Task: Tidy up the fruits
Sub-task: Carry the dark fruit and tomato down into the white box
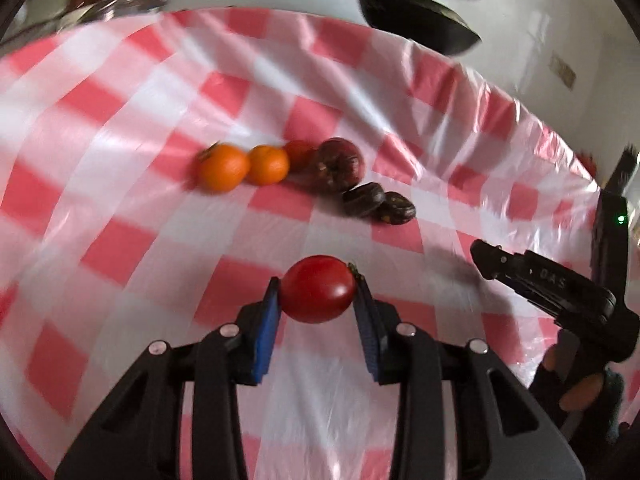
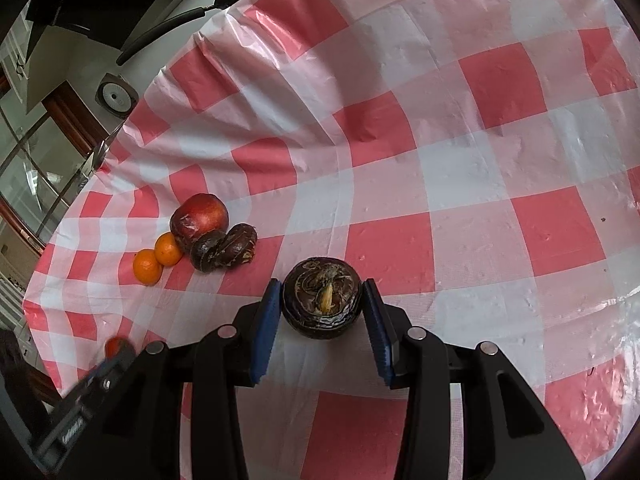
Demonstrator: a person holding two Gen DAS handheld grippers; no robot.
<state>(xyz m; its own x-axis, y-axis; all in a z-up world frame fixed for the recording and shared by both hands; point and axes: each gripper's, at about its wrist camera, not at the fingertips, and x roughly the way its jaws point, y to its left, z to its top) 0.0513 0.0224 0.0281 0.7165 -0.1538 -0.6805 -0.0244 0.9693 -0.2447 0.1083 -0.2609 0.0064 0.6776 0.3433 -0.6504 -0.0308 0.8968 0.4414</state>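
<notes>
A shiny red tomato [image 1: 318, 289] sits between the blue pads of my left gripper [image 1: 317, 285], which is shut on it just above the cloth. My right gripper [image 2: 322, 294] is shut on a dark wrinkled fruit [image 2: 322, 300], stem scar facing the camera. Further back lies a row of fruit: two oranges [image 1: 222, 168] [image 1: 267, 165], a small reddish fruit [image 1: 298, 154], a dark red apple [image 1: 338, 164] and two dark wrinkled fruits [image 1: 362, 199] [image 1: 396, 208]. The right wrist view shows the same row, with the apple [image 2: 200, 216] and oranges [image 2: 147, 266] at left.
A red-and-white checked plastic tablecloth [image 1: 120, 248] covers the table. A black pan [image 1: 420, 20] stands beyond the far edge. The other gripper's body [image 1: 560, 288] and a gloved hand [image 1: 580, 396] are at the right. Windows and a wooden frame lie past the table's left edge [image 2: 48, 152].
</notes>
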